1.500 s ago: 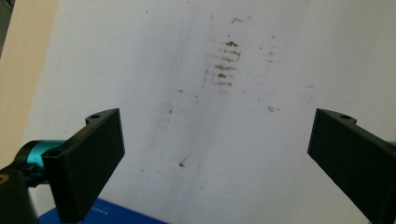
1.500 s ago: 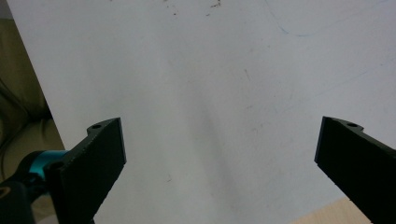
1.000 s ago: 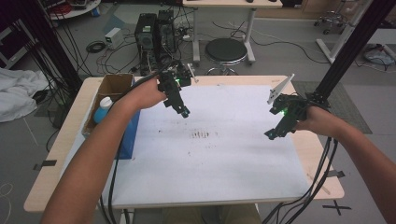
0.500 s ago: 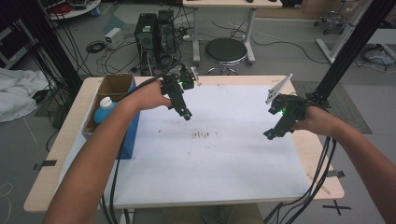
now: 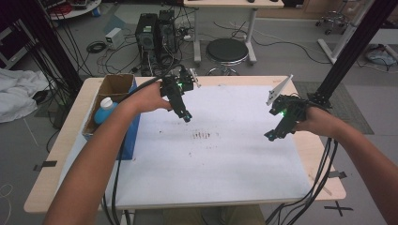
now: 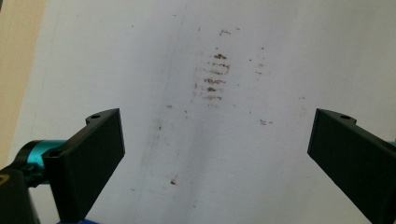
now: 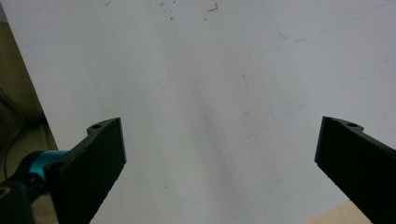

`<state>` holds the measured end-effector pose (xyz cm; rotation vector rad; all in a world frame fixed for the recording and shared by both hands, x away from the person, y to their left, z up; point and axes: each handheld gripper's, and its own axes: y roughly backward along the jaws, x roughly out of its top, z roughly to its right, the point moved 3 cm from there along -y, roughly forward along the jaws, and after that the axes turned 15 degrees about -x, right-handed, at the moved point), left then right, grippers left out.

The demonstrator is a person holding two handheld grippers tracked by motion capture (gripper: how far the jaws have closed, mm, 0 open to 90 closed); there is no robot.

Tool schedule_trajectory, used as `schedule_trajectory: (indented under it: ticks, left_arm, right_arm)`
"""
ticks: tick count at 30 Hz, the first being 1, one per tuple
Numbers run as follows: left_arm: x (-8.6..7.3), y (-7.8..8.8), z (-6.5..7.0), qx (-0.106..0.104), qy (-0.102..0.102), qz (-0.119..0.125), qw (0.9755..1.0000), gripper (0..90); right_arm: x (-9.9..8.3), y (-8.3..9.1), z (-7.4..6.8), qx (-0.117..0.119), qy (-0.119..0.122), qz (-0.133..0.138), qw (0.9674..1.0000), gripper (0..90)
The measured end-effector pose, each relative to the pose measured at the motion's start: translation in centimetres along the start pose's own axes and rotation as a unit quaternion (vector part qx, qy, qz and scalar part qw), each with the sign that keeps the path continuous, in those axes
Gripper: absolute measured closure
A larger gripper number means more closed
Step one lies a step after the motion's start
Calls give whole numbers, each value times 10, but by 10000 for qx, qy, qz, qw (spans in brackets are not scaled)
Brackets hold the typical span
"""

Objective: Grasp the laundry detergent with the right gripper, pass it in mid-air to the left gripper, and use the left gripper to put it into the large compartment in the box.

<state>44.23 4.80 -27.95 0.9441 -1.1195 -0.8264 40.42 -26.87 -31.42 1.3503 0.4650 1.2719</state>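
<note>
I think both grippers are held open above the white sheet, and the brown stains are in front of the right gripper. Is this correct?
One detail is wrong. The brown stains lie in front of the left gripper, as the left gripper view shows. The right gripper faces a nearly clean part of the white sheet. Both grippers are indeed open above the sheet.

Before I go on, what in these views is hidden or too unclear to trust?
- Cardboard box, high view: the left forearm covers its near part; besides the blue bottle, its contents are hidden.
- Brown marks on the white sheet: too small in the high view, smeared in the left gripper view; unidentifiable.
- Table's near edge: partly covered by forearms.
</note>
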Motion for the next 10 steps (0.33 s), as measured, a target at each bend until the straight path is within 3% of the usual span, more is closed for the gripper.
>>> schedule_trajectory:
  ticks: [10]
  left_arm:
    - [-3,4,0,18,-5,5,10000,39]
  right_arm:
    - [0,1,-1,-7,-37,-7,10000,9]
